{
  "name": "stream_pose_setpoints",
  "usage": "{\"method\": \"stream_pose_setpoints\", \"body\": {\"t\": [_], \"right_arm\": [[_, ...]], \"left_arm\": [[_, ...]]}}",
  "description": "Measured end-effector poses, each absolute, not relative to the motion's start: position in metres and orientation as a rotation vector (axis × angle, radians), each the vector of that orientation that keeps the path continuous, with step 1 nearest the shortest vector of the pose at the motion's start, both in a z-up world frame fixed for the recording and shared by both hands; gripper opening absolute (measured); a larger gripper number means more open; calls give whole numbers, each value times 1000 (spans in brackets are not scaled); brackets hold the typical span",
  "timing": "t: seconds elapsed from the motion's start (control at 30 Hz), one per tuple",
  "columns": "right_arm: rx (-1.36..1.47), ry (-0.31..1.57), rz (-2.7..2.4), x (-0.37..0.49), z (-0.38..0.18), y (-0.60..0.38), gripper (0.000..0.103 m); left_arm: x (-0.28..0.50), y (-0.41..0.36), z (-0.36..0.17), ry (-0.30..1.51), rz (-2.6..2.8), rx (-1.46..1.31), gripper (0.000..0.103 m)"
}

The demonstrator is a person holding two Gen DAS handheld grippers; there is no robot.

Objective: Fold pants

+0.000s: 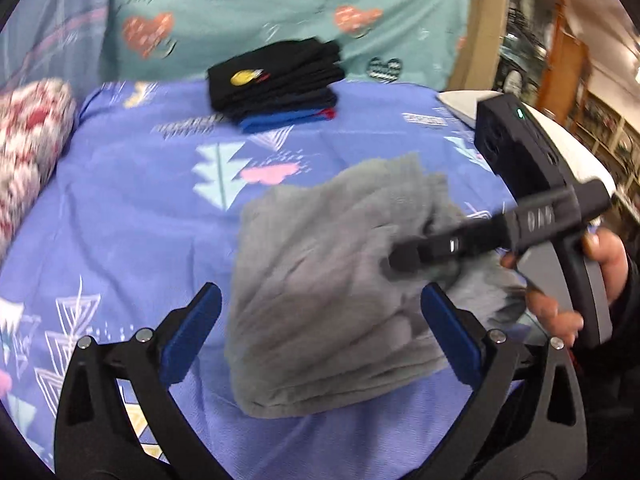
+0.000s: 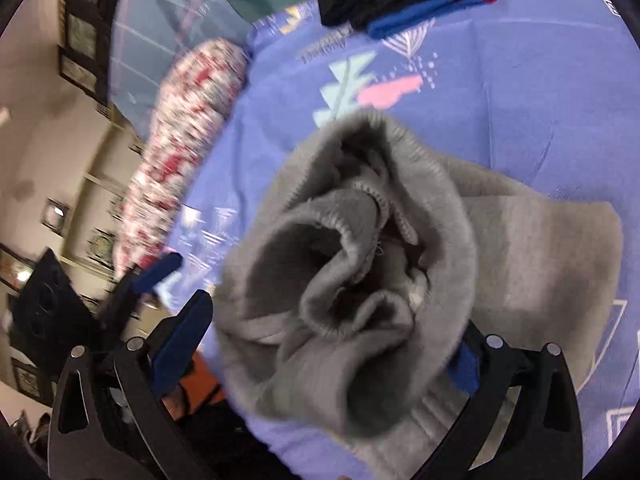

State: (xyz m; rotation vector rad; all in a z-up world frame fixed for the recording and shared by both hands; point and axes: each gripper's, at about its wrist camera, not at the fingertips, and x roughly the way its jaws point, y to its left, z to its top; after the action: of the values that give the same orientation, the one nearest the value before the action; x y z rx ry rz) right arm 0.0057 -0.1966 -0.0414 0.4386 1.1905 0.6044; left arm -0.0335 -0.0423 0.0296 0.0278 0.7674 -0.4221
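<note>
Grey fleece pants [image 1: 332,312] lie folded in a bundle on the purple patterned bedsheet [image 1: 140,208]. My left gripper [image 1: 320,332] is open wide just above the bundle's near part, and its blue pads [image 1: 192,332] stand clear of the cloth. A hand holds my right gripper [image 1: 404,258] at the right, with its tip down on the bundle's top right. In the right wrist view the pants [image 2: 360,280] bulge up, bunched and blurred, between the wide jaws of the right gripper [image 2: 324,356]. The left pad [image 2: 184,344] is bare. The right pad is half hidden by cloth.
A stack of folded dark clothes [image 1: 276,80] with a blue piece at the bottom sits at the far side of the sheet. A red and white patterned roll [image 1: 28,152] lies along the left edge. A teal heart-print blanket [image 1: 280,8] is behind, and a white object [image 1: 560,140] at right.
</note>
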Motion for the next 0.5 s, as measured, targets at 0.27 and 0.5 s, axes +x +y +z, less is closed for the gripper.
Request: {"method": "stream_pose_setpoints", "body": {"t": [0.27,0.5], "right_arm": [[439,777,664,-51,26,-229,35],[480,867,464,-80,-28,-295,58]], "left_arm": [[-37,-18,37,763,-491,-141,101],[-33,-63,18,838,-659,-116,101]]}}
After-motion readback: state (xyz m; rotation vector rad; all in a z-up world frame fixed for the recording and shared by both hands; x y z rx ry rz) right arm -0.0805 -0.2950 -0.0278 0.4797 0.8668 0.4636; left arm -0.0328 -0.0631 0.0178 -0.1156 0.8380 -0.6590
